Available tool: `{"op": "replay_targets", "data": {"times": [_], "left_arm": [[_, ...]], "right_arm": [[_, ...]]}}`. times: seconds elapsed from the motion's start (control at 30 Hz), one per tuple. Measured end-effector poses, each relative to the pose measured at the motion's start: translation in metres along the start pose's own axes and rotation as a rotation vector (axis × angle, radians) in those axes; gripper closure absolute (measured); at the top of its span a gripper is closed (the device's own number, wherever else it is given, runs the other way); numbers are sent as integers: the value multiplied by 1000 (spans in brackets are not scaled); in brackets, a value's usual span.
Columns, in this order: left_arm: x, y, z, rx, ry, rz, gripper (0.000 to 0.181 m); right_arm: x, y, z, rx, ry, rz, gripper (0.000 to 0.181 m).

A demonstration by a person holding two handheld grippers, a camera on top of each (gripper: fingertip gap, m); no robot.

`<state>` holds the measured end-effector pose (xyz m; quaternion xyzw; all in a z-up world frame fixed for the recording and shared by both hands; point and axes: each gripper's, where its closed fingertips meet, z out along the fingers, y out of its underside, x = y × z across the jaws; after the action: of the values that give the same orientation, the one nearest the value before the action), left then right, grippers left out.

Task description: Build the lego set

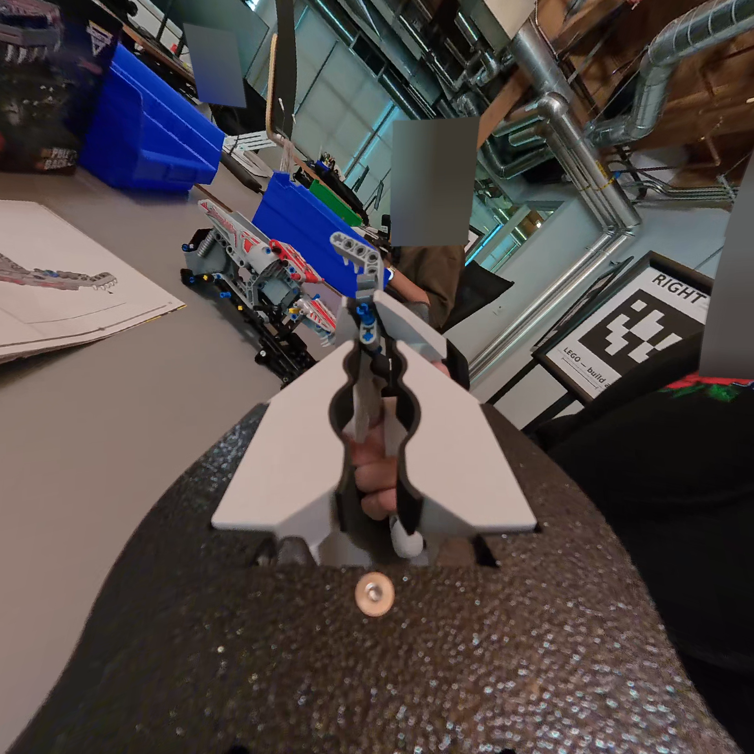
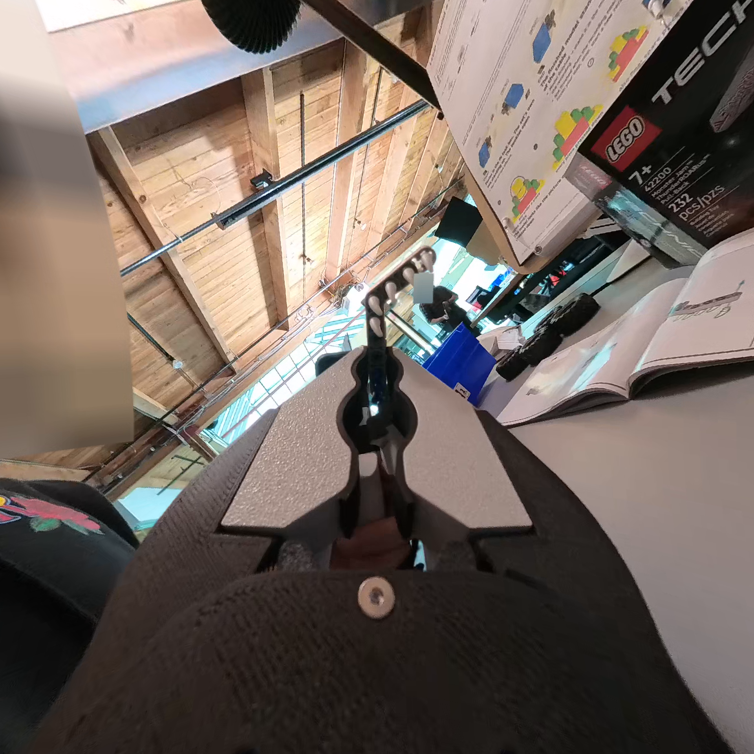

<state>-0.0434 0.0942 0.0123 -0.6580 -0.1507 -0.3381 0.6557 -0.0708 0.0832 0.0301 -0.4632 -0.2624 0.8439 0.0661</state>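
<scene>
- Step in hand, as I judge it: a small sub-assembly is being worked on in the air, away from the main model, before it is joined on.
- The sub-assembly is a jaw piece point(image 1: 361, 261): a bent grey beam with white teeth and blue pins lower down. It stands up past the tips of both claws, lifted clear of the desk point(image 1: 122, 408).
- The left claw point(image 1: 373, 355) is closed on the lower stem of the jaw piece, its fingers nearly together around it.
- The right claw point(image 2: 377, 367) comes in from the opposite side and is likewise closed on the same stem. In the left wrist view its pale fingers show just beyond the left claw's tips, touching or all but touching them.
- In the right wrist view the jaw piece point(image 2: 398, 285) shows dark against the ceiling, teeth pointing away from the claw.
- The half-built model point(image 1: 261, 285), grey with red-striped panels on a black frame, sits on the desk ahead and to the left of the left claw, well apart from it.
- An open instruction booklet point(image 1: 61, 285) lies farther left of that claw; in the right wrist view loose black tyres point(image 2: 546, 338) lie ahead and to the right.
- Next move, by my judgement: one claw must hold the stem firm while the other lets go. The piece can then be carried to the model with its pins lined up to the matching holes.
- Whether a pin is being seated right now is hidden between the fingers.
</scene>
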Motion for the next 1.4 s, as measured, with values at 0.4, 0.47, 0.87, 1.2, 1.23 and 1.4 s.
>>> {"op": "replay_targets", "data": {"times": [0.4,0.47,0.87,1.2,1.23,1.4], "left_arm": [[-23,5,-42,-184,68,-264,178],[-26,10,-52,-247,82,-316,178],[-37,50,-71,-619,83,-404,177],[-31,77,-67,-771,103,-413,177],[-32,77,-67,-773,100,-414,177],[-36,78,-67,-774,78,-421,177]], "right_arm": [[8,17,-6,-195,49,-184,120],[17,23,-12,-292,112,-290,109],[41,48,-40,-1044,-44,-1447,126],[57,83,-62,-1282,-162,-1415,147],[57,84,-62,-1282,-163,-1411,150],[58,90,-69,-1318,-171,-1388,161]]}}
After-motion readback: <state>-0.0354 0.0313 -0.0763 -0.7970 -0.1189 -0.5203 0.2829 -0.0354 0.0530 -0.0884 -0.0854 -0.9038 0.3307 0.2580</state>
